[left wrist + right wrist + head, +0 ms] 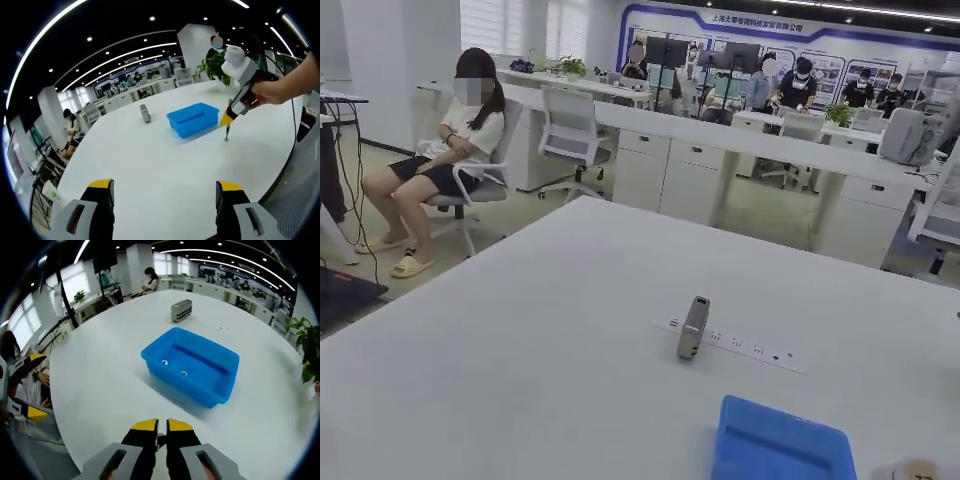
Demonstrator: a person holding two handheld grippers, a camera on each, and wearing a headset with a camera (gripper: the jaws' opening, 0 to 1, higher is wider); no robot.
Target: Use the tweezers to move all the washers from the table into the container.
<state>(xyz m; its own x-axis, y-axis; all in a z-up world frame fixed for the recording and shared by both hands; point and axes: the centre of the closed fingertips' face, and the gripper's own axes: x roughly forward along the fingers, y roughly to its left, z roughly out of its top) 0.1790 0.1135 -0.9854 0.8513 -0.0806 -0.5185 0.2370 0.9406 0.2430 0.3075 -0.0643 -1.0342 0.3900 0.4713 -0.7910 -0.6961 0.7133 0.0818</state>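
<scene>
Right gripper view puts the right gripper (159, 426) at the bottom of the frame, its jaws pressed almost together on a thin metal piece. In the left gripper view that piece is the tweezers (226, 132), pointing down from the yellow jaw tips to the white table (100, 370) at right of centre. Whether the tips have a washer is too small to tell. The left gripper (165, 199) is at the bottom of its own view, jaws wide apart with nothing between them. Past the right gripper, mid-frame, stands the blue container (195, 390), and two washers (164, 361) lie on its floor towards its left side. I cannot make out any washer on the table. Beyond the container, towards the top of the frame, a small grey box (181, 310) stands on the table, well apart from it. The likely trouble is at the tweezer tips. A washer is thin and flat on a smooth top, so tips that come in too steeply could flick it away across the table. A weak pinch could drop it short of the container wall. The tweezers could also twist in the jaws if pressed hard against the table, and the free-standing container may slide if knocked.
</scene>
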